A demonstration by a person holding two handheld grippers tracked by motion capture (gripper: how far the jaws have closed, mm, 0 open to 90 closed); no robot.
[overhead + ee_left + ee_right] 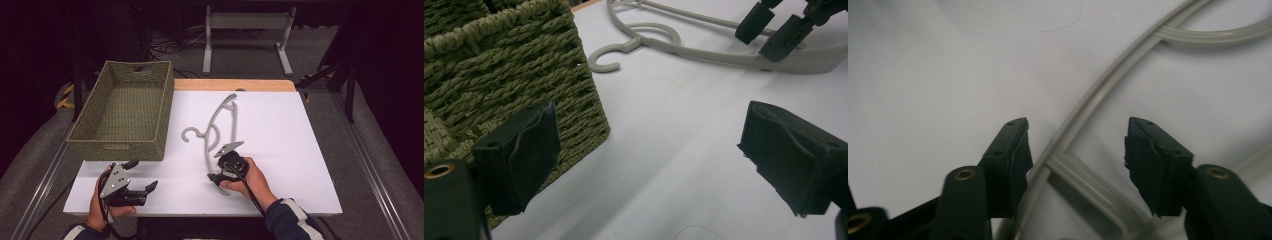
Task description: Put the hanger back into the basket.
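A grey plastic clothes hanger (216,131) lies flat on the white table top, just right of the woven basket (125,112) — its hook curls toward the basket's near corner. Its long curved bar runs away from the basket's front, a thinner crossbar bowed along its far side.

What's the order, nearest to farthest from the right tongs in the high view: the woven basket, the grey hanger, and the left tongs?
1. Grey hanger: right at the right tongs, its lower arm lying between the jaws.
2. Left tongs: off to the left, near the table's front edge.
3. Woven basket: farther left and back, at the table's far left corner.
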